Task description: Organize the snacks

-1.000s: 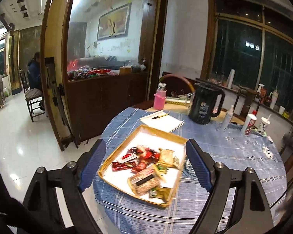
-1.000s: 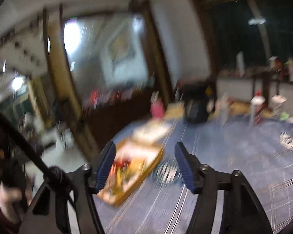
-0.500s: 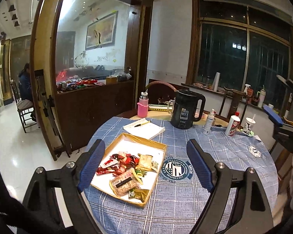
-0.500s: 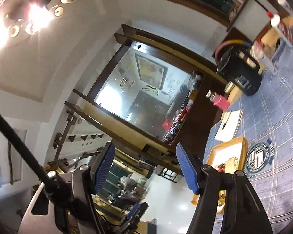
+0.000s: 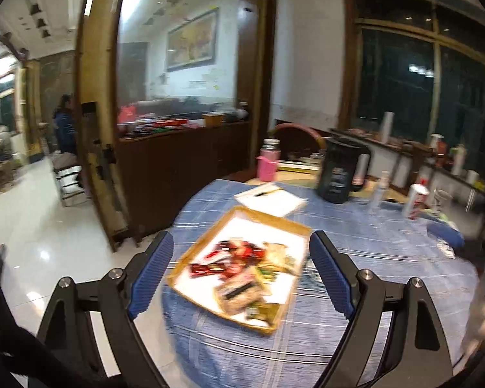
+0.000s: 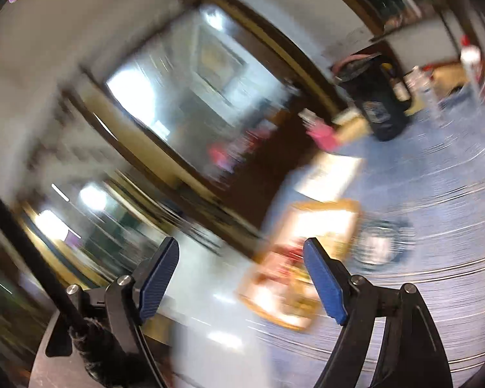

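Holding the left hand-held gripper (image 5: 241,237) wide open and empty, aiming its blue fingers (image 5: 152,274) to either side of the tray (image 5: 268,218). Holding the right hand-held gripper (image 6: 241,242) just as wide and gripping nothing, with that view heavily smeared by motion.

Closing in: seeing the tray larger between the left fingers than half a second ago. Swinging the right view down from the ceiling lamp and bringing the tray (image 6: 326,205) back into frame, to the right of the finger gap.

Finding the snacks (image 5: 239,258) heaped inside the tray, crowding its near half: red wrappers, a clear pack of something brown, a greenish packet at the near corner. Leaving the far half of the tray bare and white.

Resting the tray on the blue checked table (image 5: 388,245), near its left edge. Passing a notepad (image 5: 274,199) with a pen just beyond the tray, then a pink bottle (image 5: 268,165) and a black kettle (image 5: 338,174) further back.

Judging both tools to be converging on the tray; not telling whether the heap is awaiting sorting or already gathered there.
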